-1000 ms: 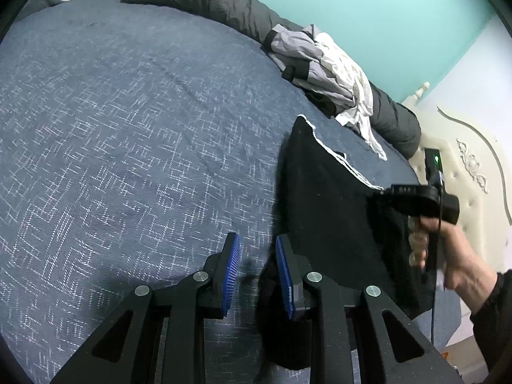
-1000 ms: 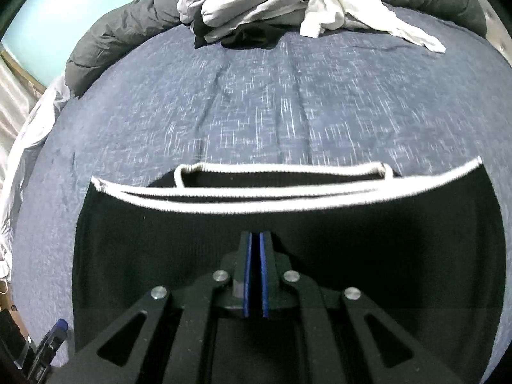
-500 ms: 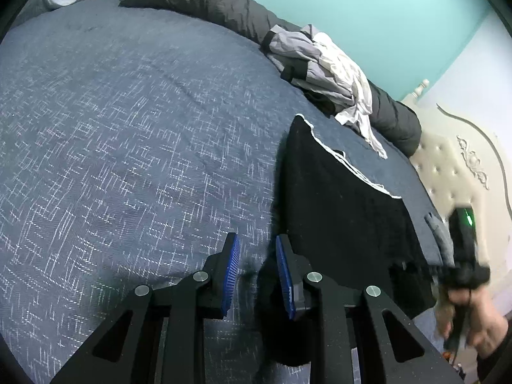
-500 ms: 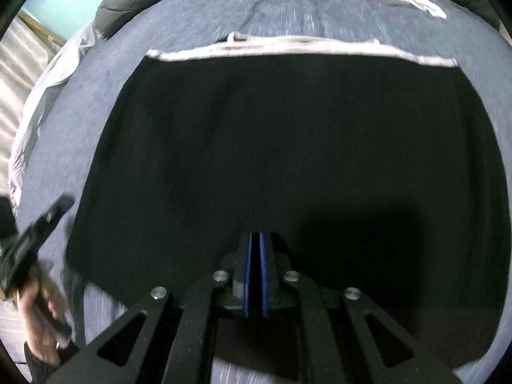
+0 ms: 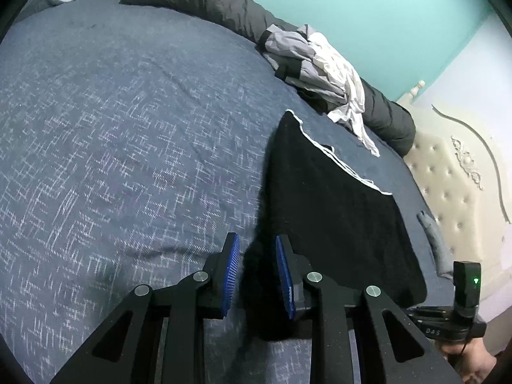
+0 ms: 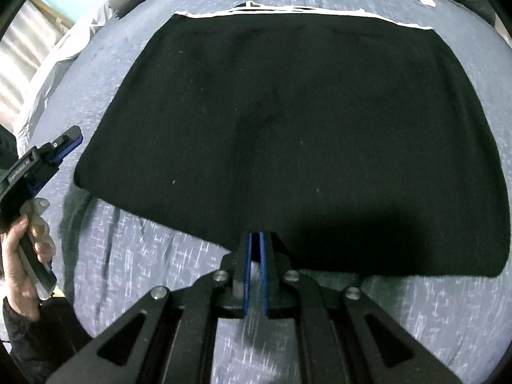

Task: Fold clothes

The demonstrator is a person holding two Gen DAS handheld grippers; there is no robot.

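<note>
The right gripper [image 6: 255,240] pointed steeply down at the near hem of the black garment [image 6: 288,121], its blue pads drawn together with only a sliver of a gap and no cloth visibly between them. Its tips stood just at the garment's near edge, above the blue-grey bedspread [image 6: 144,256].

The left gripper [image 5: 257,256] had its jaws partly apart, gripping nothing; the near left corner of the black garment showed in the gap between the pads, but whether the pads touched the cloth could not be told. In the right wrist view this gripper appeared to the left of the garment, clear of its side edge, held in a person's hand [image 6: 22,256] in a dark sleeve.

The black garment lay flat and spread out on the bedspread, its white-trimmed edge [image 6: 304,11] on the side farthest from both grippers. Beyond that trimmed edge, well apart from the garment, a heap of grey and white clothes [image 5: 316,73] rested against a rolled dark grey duvet [image 5: 208,0] along the far side of the bed. To the right of the garment, past the bed's edge, stood a cream tufted headboard [image 5: 454,185], and a teal wall [image 5: 368,16] rose behind the duvet.
</note>
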